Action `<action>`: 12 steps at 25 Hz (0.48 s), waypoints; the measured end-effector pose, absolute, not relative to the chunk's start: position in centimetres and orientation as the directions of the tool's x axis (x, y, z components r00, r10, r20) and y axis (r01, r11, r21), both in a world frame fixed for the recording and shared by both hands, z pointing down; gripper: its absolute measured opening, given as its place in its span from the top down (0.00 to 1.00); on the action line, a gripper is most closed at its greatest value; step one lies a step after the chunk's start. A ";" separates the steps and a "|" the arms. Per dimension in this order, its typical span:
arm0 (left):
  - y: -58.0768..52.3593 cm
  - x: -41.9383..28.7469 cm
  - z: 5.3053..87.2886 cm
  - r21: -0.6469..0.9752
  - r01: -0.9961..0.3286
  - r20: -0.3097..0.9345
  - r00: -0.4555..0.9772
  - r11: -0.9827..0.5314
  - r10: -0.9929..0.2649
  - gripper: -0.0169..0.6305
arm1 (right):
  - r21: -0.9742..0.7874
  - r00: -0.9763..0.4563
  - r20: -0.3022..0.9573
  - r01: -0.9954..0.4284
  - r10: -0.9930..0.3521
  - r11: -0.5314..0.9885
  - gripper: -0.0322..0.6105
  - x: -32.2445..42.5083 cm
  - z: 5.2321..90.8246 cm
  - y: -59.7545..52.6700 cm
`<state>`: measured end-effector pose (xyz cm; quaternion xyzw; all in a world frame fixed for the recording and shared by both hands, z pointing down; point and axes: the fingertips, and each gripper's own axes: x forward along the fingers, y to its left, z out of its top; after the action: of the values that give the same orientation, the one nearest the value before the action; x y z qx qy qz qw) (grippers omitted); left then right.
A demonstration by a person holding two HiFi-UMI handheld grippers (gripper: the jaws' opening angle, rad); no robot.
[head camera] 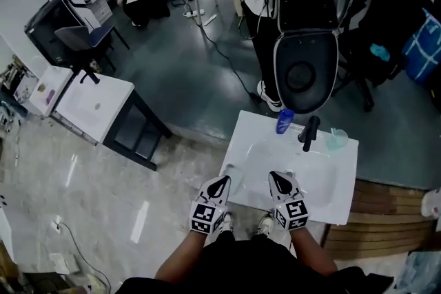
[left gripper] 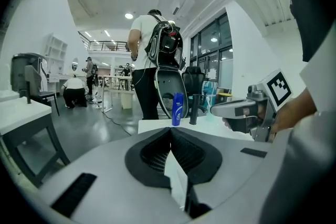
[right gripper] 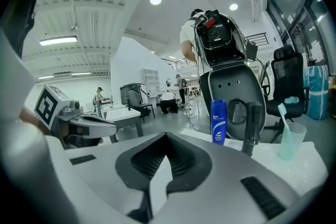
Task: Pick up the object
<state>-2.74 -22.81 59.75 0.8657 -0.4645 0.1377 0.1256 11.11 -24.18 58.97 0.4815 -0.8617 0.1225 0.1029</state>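
Seeing left gripper (head camera: 222, 181) and right gripper (head camera: 277, 177) closed on nothing, blue bottle (head camera: 284, 121) upright just left of faucet (head camera: 310, 133); probably light, stiff, slick plastic, so grab mid-body, squarely.

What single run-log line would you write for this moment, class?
left gripper: shut, empty | right gripper: shut, empty | blue plastic bottle: upright, untouched, at back rim of white sink
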 end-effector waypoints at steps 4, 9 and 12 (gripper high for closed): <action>-22.6 -3.3 60.4 0.090 -0.861 0.373 0.496 -0.501 -0.784 0.94 | -0.089 -0.524 0.247 -0.850 -0.815 0.520 0.92 10.5 58.2 -24.1; -22.4 -3.8 62.0 0.086 -0.884 0.402 0.452 -0.459 -0.796 0.94 | -0.108 -0.551 0.271 -0.832 -0.789 0.544 0.92 9.9 59.7 -23.5; -22.1 -4.3 63.1 0.075 -0.900 0.429 0.419 -0.430 -0.801 0.94 | -0.122 -0.565 0.287 -0.822 -0.773 0.556 0.92 9.7 60.7 -23.2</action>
<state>-4.27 -22.11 63.13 0.8291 -0.5126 0.1669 0.1482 9.65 -23.18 60.73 0.4552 -0.8763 0.1217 0.1007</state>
